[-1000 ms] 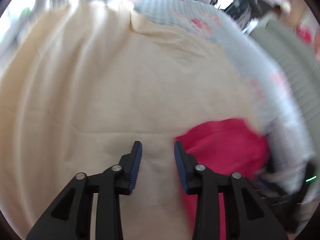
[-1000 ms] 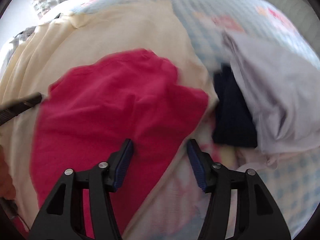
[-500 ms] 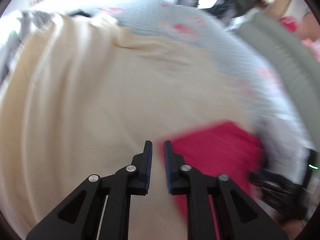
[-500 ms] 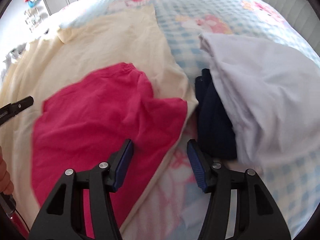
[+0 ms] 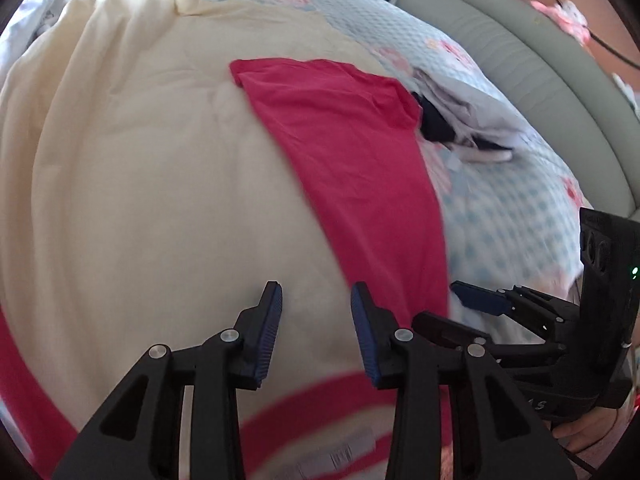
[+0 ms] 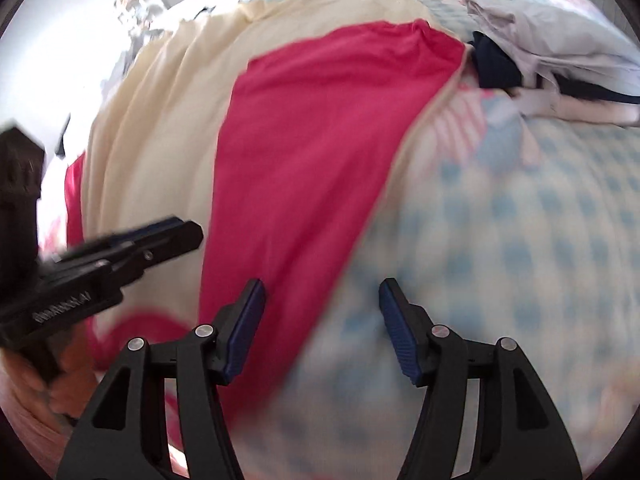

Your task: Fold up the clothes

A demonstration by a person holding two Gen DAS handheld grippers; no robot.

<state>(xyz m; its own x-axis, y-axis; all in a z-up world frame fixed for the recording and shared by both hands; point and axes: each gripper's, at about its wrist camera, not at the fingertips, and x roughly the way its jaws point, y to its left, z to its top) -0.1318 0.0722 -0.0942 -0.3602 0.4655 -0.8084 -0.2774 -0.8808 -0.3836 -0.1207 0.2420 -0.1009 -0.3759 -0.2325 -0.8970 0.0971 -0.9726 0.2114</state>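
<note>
Left wrist view: a cream sheet [image 5: 132, 184] covers most of the bed, its right edge meeting the blue checked bedspread [image 5: 508, 216]. A red garment [image 5: 352, 148] lies flat along that edge, running far to near. Far right, a grey and navy clothes pile [image 5: 460, 116] sits just beyond it. The left gripper [image 5: 316, 320] hangs above bare cream sheet, jaws just reopened and empty. The right gripper [image 6: 322, 322] straddles the garment's right edge, jaws just widening, nothing gripped.
</note>
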